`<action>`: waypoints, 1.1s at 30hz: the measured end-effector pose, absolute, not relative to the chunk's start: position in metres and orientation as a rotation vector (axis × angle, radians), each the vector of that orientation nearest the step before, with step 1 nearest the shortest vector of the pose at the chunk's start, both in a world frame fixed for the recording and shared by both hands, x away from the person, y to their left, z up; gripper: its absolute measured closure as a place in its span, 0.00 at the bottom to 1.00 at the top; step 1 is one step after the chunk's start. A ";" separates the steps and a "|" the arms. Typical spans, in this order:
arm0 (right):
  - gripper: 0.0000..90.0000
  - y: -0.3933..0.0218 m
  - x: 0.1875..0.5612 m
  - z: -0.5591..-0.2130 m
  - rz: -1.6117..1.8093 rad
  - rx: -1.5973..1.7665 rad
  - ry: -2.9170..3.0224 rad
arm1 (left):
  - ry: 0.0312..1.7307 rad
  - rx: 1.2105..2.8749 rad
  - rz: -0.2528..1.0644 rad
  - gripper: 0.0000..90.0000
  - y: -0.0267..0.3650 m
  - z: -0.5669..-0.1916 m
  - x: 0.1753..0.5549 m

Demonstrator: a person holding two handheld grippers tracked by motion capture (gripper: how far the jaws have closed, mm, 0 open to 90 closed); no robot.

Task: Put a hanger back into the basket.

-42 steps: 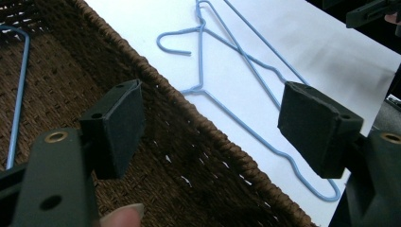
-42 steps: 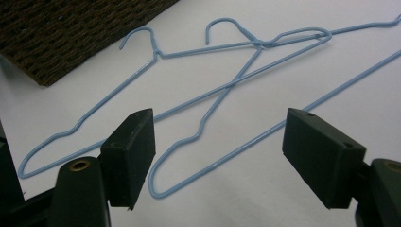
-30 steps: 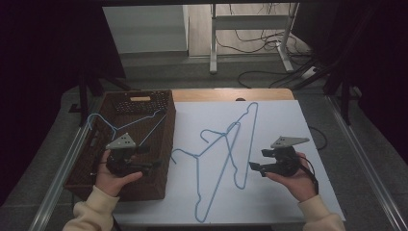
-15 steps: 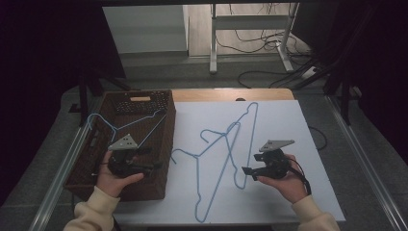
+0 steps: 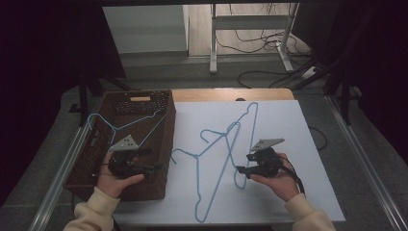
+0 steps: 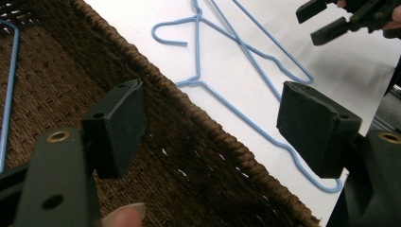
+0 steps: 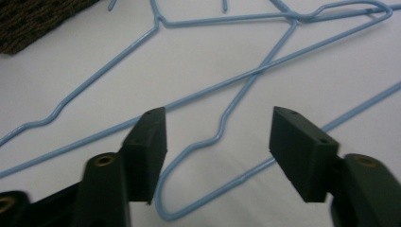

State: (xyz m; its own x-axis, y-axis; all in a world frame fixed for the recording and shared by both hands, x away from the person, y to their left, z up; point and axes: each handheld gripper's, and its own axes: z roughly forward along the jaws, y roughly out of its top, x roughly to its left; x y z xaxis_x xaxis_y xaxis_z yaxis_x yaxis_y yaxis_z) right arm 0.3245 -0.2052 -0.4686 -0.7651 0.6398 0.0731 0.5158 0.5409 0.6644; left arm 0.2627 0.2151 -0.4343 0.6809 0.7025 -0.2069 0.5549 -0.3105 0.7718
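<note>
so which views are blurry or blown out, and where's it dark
High view: white table bright, surroundings nearly black. Left gripper view: near jaws soft, basket weave sharp. Right gripper view: blue hangers slightly soft, white surface washed out.

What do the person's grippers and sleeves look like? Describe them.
Both the left gripper and the right gripper are black, each topped by a grey three-cornered plate. Their jaws are blocky black pads with brass-coloured rivets. A black cable trails from the right one. The sleeves are cream.
</note>
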 end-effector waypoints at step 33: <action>1.00 -0.124 0.385 -0.508 0.687 0.869 2.756 | 0.961 2.003 0.215 0.28 0.214 -0.434 0.259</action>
State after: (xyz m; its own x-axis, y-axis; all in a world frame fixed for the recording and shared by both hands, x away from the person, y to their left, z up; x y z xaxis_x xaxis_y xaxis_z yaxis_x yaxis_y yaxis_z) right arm 0.3851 -0.1238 -0.5076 -0.8154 0.5783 -0.0240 0.4993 0.7238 0.4763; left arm 0.2590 0.2142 -0.4336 0.6858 0.6997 -0.2001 0.5476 -0.3150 0.7752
